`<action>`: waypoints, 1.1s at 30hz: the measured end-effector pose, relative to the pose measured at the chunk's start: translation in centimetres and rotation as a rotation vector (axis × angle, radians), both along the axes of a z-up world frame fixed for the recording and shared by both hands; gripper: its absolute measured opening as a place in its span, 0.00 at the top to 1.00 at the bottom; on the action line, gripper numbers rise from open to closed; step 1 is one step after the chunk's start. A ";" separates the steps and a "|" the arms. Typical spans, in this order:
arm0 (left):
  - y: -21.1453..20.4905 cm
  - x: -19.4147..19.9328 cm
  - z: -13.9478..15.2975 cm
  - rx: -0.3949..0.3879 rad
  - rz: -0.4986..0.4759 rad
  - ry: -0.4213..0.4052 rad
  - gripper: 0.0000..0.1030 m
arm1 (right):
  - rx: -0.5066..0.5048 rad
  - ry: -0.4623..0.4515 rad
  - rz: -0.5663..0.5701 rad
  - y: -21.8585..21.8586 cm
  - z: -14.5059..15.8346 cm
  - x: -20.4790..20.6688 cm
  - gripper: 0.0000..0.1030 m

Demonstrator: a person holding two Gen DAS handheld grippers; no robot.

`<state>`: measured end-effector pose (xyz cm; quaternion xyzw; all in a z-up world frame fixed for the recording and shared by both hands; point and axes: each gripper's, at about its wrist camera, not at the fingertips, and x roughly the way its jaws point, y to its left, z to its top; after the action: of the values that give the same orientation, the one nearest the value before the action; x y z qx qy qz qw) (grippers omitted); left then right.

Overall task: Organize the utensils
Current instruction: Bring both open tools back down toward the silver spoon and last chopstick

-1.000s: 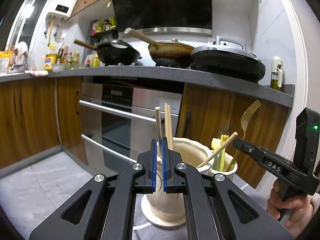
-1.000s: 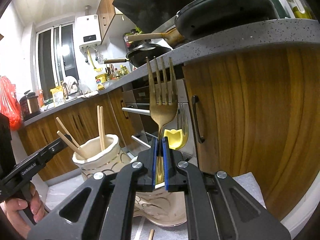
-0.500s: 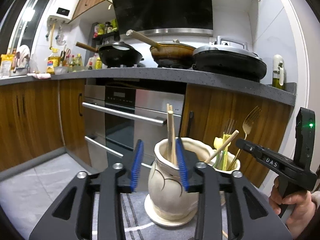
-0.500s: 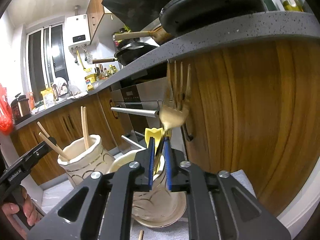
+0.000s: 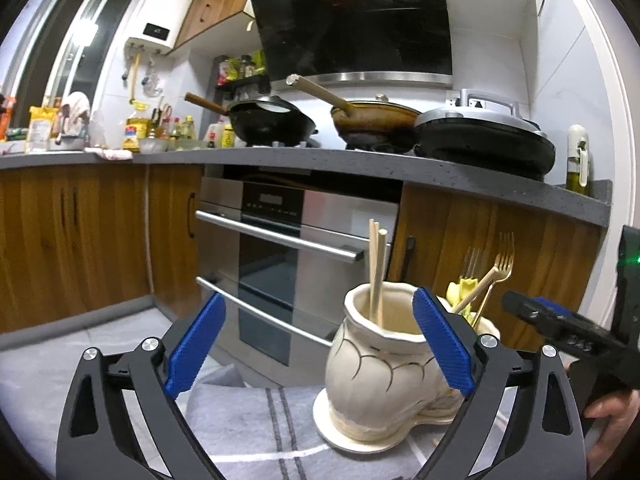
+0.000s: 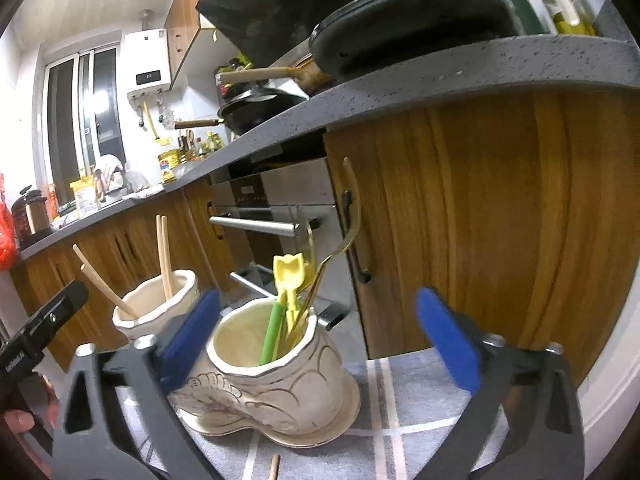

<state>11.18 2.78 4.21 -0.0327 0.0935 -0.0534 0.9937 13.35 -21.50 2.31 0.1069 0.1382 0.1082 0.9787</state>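
In the left wrist view, the left gripper point(image 5: 318, 342) stands with its blue-padded fingers point(image 5: 196, 344) spread wide and nothing between them; the right-hand pad sits in front of the rim of a cream ceramic holder point(image 5: 380, 376) shaped in two joined pots on a saucer. That holder stands on a grey striped cloth point(image 5: 256, 412), in front of a steel oven point(image 5: 280, 264) and wood cabinets. Two wooden chopsticks point(image 5: 376, 268) stand nearly upright in the nearer pot. Behind it, in the farther pot, a gold fork point(image 5: 498, 276) leans tines-up beside a second fork, a slanted chopstick and a yellow utensil. The right gripper point(image 5: 560, 332) enters from the right edge, held by a hand point(image 5: 612, 416); whether its fingers are apart cannot be told from here. In the right wrist view, the right gripper point(image 6: 318, 344) is also spread wide, gripping nothing, its left pad just in front of the fork pot point(image 6: 268, 372). Inside this pot the gold fork point(image 6: 340, 240) rests free, its handle down among a green stick point(image 6: 272, 330) and a yellow scoop-shaped utensil point(image 6: 290, 276). The chopstick pot point(image 6: 156, 312) stands just behind to the left, holding two upright sticks and two slanted ones. A loose chopstick end point(image 6: 274, 466) lies on the cloth at the bottom edge.
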 end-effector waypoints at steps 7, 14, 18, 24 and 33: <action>-1.3 -1.4 -0.8 0.084 -0.007 -0.003 0.06 | -0.006 0.025 -0.037 -0.8 0.1 -0.9 0.05; -1.9 -3.1 -1.5 0.105 -0.028 0.026 0.06 | -0.004 0.043 -0.046 -1.4 -0.2 -2.2 0.05; -1.8 -4.3 -1.9 0.091 -0.024 0.046 0.05 | -0.006 0.057 -0.056 -1.6 -0.4 -2.9 0.05; -1.8 -5.7 -2.7 0.097 -0.016 0.076 0.05 | -0.010 0.077 -0.051 -1.8 -0.9 -4.6 0.05; -1.3 -7.7 -3.3 0.079 -0.003 0.112 0.05 | -0.034 0.148 -0.010 -1.2 -2.3 -6.4 0.05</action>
<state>3.52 1.43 0.87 0.0040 0.1513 -0.0494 0.9872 6.99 -22.71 -0.02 0.0988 0.2113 0.0930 0.9680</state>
